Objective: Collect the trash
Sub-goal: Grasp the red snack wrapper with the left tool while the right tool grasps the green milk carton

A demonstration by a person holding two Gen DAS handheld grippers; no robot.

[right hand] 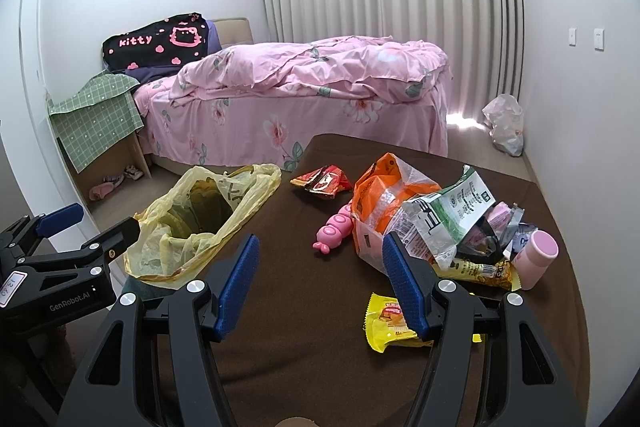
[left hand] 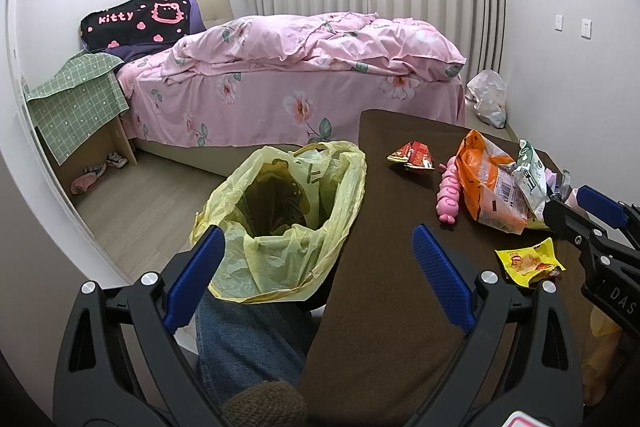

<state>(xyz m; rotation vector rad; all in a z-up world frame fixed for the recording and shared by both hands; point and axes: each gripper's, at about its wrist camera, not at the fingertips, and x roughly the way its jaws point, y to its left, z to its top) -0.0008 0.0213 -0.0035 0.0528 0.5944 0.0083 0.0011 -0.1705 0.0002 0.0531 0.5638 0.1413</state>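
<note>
Both tools are open & empty: left tool [left hand: 318,271] hovers over the yellow trash bag [left hand: 288,211] at the tabletop [right hand: 304,307] edge; right tool [right hand: 318,281] hangs above the yellow snack wrapper [right hand: 386,323]. Orange bag [right hand: 384,195], red wrapper [right hand: 322,183], pink toy [right hand: 334,231] & pink cup [right hand: 536,257] lie nearby.

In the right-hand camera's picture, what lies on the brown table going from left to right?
Yellow trash bag → red wrapper → pink toy → orange bag → green-and-white packet → pink cup.
</note>
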